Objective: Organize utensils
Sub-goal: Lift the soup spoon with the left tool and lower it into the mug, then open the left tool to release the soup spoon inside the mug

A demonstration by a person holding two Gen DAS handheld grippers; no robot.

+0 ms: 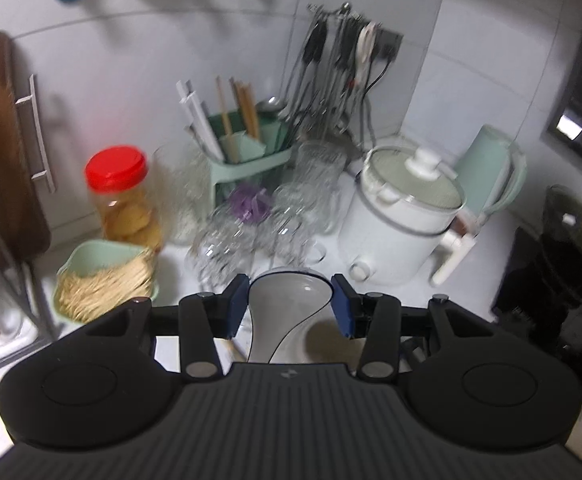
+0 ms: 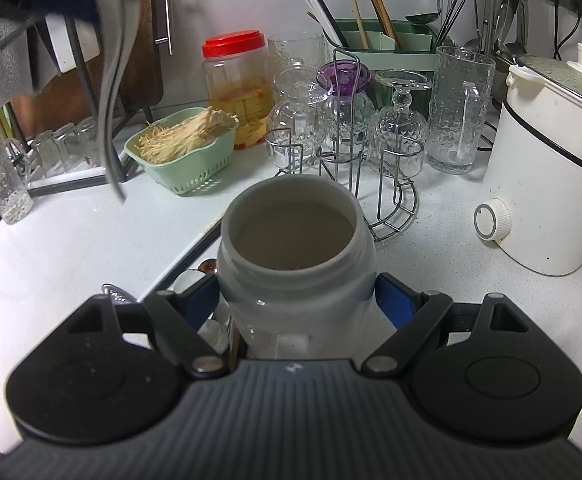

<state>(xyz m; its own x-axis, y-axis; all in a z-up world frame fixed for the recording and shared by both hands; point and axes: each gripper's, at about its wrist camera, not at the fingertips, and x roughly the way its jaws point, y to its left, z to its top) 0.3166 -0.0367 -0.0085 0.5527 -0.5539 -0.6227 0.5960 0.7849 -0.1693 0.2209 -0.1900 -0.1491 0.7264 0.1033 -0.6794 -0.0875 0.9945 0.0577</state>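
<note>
My left gripper [image 1: 290,304] is shut on a grey, wide-bowled spoon [image 1: 287,300], which it holds up above the white counter [image 1: 331,252]. In the right wrist view that spoon [image 2: 111,80] hangs handle-down at the upper left, pinched between the left gripper's blue pads [image 2: 71,4]. My right gripper [image 2: 297,300] is shut on a grey open-mouthed jar [image 2: 295,240] standing on the counter [image 2: 71,248]; nothing shows inside it. Behind the jar lie a dark chopstick [image 2: 195,248] and parts of metal spoons [image 2: 113,293], partly hidden by the fingers.
A green basket of enoki mushrooms [image 2: 183,152], a red-lidded jar [image 2: 237,80], glasses on a wire rack [image 2: 347,120], a tall glass mug [image 2: 461,108] and a white cooker [image 2: 551,168] crowd the back. A green caddy with chopsticks [image 2: 375,40] stands behind them. A dish rack [image 2: 51,140] is at the left.
</note>
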